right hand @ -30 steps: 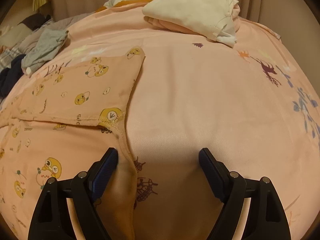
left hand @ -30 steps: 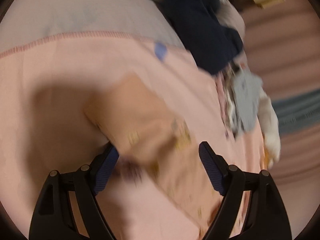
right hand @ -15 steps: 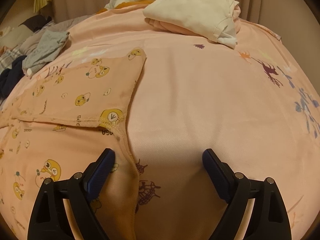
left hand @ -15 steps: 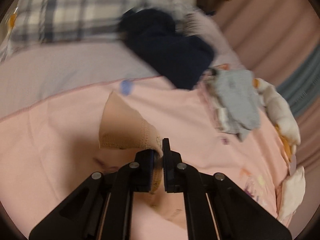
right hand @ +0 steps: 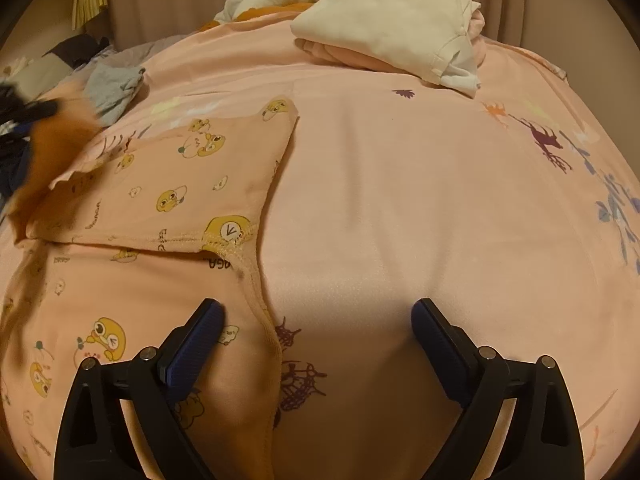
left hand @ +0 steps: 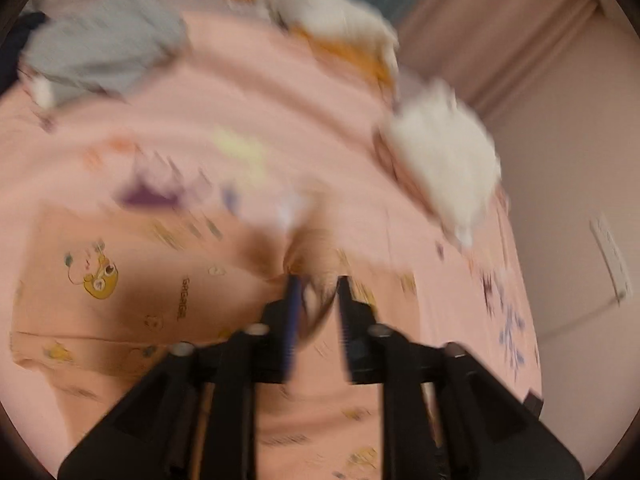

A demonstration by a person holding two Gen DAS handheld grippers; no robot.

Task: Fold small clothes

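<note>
A peach garment printed with yellow ducks [right hand: 168, 200] lies spread on the pink sheet [right hand: 400, 200], one part folded over. In the blurred left wrist view, a gathered fold of the garment [left hand: 140, 280] stands between the jaws of my left gripper [left hand: 316, 292]. Those jaws are opening, with a narrow gap showing. The right wrist view shows that lifted cloth as an orange blur [right hand: 52, 152] at the far left. My right gripper [right hand: 316, 320] is open and still widening. Its left finger [right hand: 196, 344] is over the garment's hem, and nothing is pinched.
A folded cream pile [right hand: 392, 28] sits at the back of the bed, and it shows in the left wrist view as the cream pile [left hand: 444, 160]. A grey garment [right hand: 112, 84] and dark clothes lie back left. Curtains hang behind, with a wall [left hand: 580, 200] to the right.
My left gripper shut on a corner of the peach garment, swung it fast across toward the cream pile, and its jaws now stand slightly apart. The right gripper stayed put and opened a little.
</note>
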